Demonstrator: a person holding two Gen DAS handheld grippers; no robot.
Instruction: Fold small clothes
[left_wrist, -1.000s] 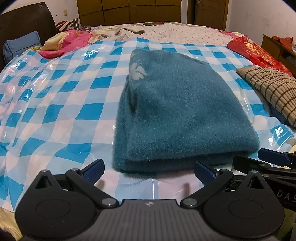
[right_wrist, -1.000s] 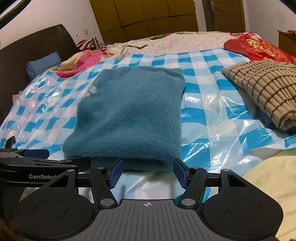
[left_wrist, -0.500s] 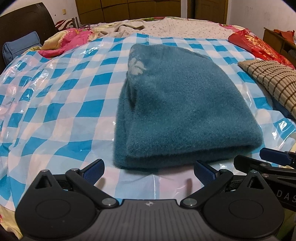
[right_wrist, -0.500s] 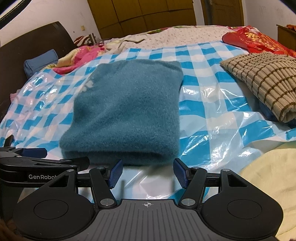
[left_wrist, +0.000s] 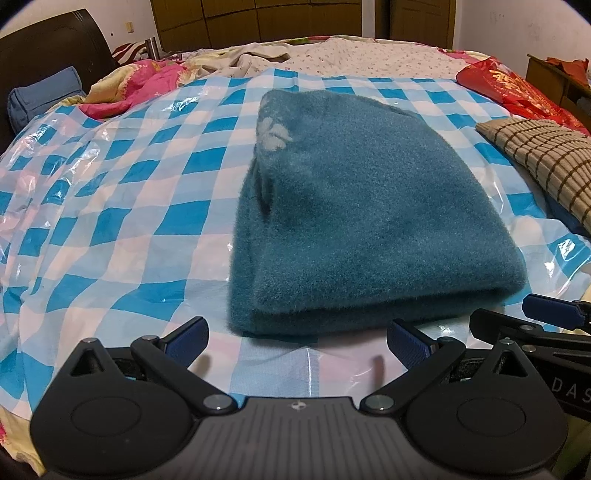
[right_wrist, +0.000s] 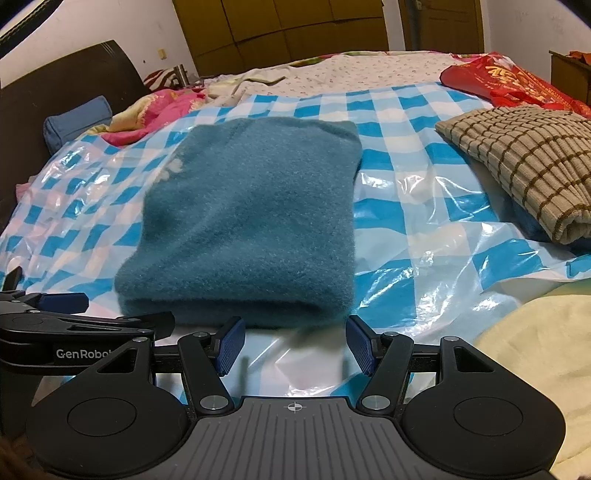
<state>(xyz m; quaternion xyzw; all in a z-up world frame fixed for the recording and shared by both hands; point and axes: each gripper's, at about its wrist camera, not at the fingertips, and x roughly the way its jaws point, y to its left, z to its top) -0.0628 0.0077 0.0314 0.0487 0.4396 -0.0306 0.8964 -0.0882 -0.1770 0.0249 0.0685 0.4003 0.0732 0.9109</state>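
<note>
You held both grippers low at the near edge of the bed, side by side. Your left gripper (left_wrist: 297, 338) had its blue pads spread wide and held nothing; the folded teal sweater (left_wrist: 369, 221) lay just beyond them, apart from both pads. Your right gripper (right_wrist: 293, 343) was also spread, its pads empty, and the sweater (right_wrist: 251, 221) lay just in front of it without touching. In the left camera the tip of your right gripper showed at the right edge, and in the right camera your left gripper showed at the left edge.

The sweater was folded into a thick rectangle, with a pale paw-like print (left_wrist: 271, 134) near its far left corner. It rested in the middle of a blue and white checked plastic sheet (left_wrist: 110, 206) that covered the bed; the sheet was shiny and wrinkled, mostly at the right side (right_wrist: 424, 229).

To the right of the sweater, well apart from it, lay a folded beige garment with brown lines (right_wrist: 524, 173). Behind it was a red cloth with gold print (right_wrist: 495, 79). At the far left you had a pink flowered quilt (left_wrist: 140, 88), a blue cushion (left_wrist: 40, 98) and a dark headboard (right_wrist: 66, 81). A pale yellow blanket (right_wrist: 543, 339) lay at the near right. Brown wardrobe doors (right_wrist: 288, 29) and white walls closed the room behind the bed
</note>
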